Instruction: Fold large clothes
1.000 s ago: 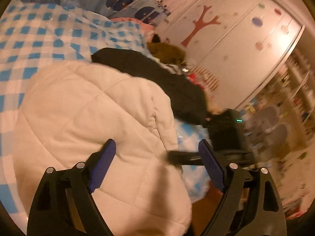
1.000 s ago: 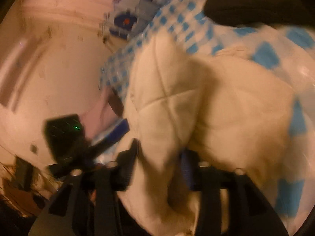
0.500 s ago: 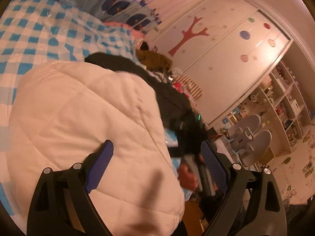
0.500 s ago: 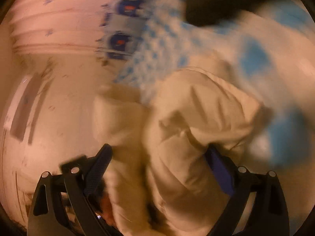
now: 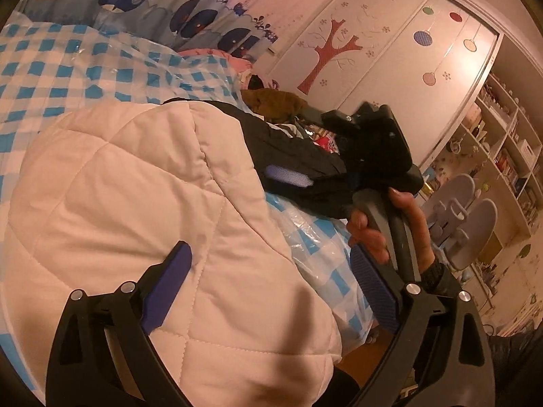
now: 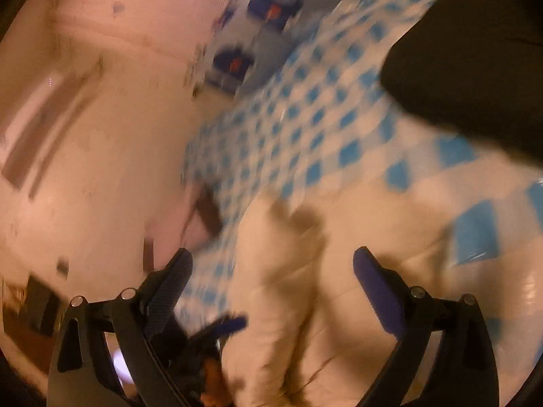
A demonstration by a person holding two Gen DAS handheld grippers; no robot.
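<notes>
A: Left wrist view. The white quilted coat lies bunched on the blue-and-white checked bed cover, filling the lower left. The left gripper hangs over it with its jaws spread wide; they have just been opening further. The left finger sits above the coat, the right finger beyond the coat's edge, above the cover. No pad presses on the fabric.

B: And past the coat?

A: A black garment lies against its far edge. The right gripper is above that garment, held by the person's right hand. A whale-print curtain and a wardrobe door with a red tree decal stand behind.

B: Right wrist view?

A: Blurred. The right gripper has its jaws spread wide; they have just been opening, and now stand level. The coat lies under and between the fingers, with no pad on it. The checked cover stretches beyond, the black garment at upper right. The left gripper shows dimly at lower left, beside the coat's edge.
</notes>
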